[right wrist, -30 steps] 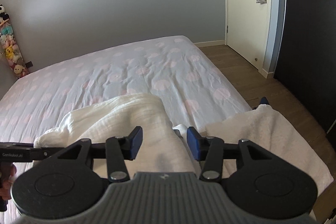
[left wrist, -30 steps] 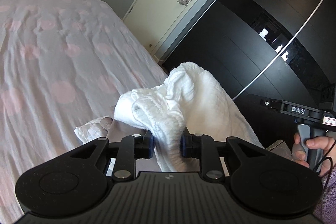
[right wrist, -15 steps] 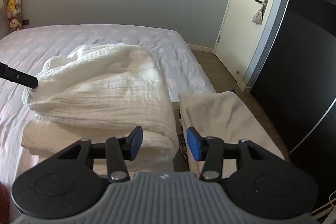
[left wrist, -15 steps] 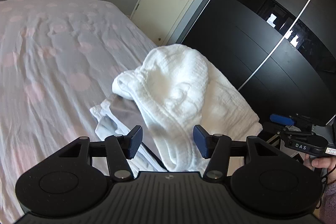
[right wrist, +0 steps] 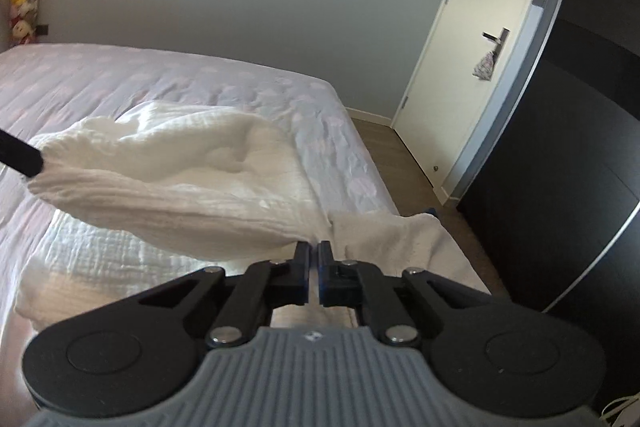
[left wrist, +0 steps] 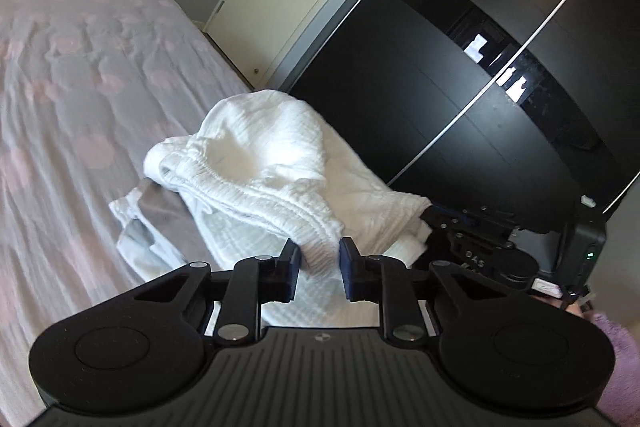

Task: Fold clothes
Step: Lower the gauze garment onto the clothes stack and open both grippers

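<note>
A white crinkled muslin cloth [left wrist: 256, 163] lies bunched on the bed near its right edge. My left gripper [left wrist: 320, 267] is shut on a ridge of its near hem. In the right wrist view the same cloth [right wrist: 168, 163] is stretched and lifted. My right gripper [right wrist: 314, 271] is shut on its near corner, with the jaws almost touching. The cloth's far end is held at the left gripper's black finger [right wrist: 20, 157]. The right gripper [left wrist: 472, 251] also shows at the cloth's right corner. More white folded fabric [right wrist: 100, 259] lies under the lifted part.
The bed [right wrist: 200, 83] has a pale sheet with pink dots. A grey garment [left wrist: 168, 215] sticks out under the white cloth. A beige towel [right wrist: 400, 247] lies at the bed's right corner. A black wardrobe [left wrist: 480, 67] and a cream door [right wrist: 460, 67] stand to the right.
Half a second ago both grippers stood open over the cloth; now both have shut on it. The cloth's top layer has lifted and is pulled taut between them.
</note>
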The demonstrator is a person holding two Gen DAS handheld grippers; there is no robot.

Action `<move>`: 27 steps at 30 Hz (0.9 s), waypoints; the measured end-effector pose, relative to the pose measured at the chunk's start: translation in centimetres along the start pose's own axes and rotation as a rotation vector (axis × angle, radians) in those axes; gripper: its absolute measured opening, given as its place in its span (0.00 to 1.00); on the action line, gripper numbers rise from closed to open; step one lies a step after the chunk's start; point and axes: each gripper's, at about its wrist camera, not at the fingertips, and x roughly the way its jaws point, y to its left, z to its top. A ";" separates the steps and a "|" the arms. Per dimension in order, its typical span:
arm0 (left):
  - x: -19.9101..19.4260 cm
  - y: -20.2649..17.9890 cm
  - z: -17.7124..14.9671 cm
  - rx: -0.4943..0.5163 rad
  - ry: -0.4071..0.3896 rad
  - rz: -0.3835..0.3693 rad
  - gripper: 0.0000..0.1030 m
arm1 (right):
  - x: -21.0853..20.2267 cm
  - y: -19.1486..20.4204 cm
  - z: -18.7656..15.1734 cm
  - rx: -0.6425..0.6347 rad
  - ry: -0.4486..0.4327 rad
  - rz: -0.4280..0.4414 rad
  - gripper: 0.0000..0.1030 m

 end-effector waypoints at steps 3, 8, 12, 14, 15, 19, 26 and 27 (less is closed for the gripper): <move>0.1 -0.9 0.5 0.013 -0.004 -0.034 0.16 | 1.1 -1.5 -0.3 0.069 0.048 -0.004 0.04; 2.9 0.8 -1.6 0.003 0.068 0.043 0.14 | 3.4 -0.7 -3.2 0.101 0.135 0.036 0.03; 3.0 2.0 -2.1 0.018 0.071 0.062 0.14 | 4.6 -0.3 -5.0 0.121 0.171 0.042 0.02; 2.5 1.9 -1.8 0.044 0.067 0.068 0.17 | 4.4 -0.7 -5.4 0.144 0.173 0.042 0.02; 2.0 1.6 -1.7 0.065 0.067 0.068 0.21 | 4.1 -1.0 -5.5 0.160 0.169 0.047 0.04; -0.2 0.2 -1.1 0.164 0.070 0.081 0.22 | 1.5 -2.2 -5.4 0.184 0.137 0.037 0.08; -2.6 -1.5 2.2 0.271 -0.053 0.113 0.22 | -1.8 -2.0 -2.1 0.262 0.002 0.042 0.15; -2.4 -1.5 2.9 0.270 -0.066 0.119 0.22 | -1.6 -1.6 -1.5 0.287 -0.010 0.058 0.29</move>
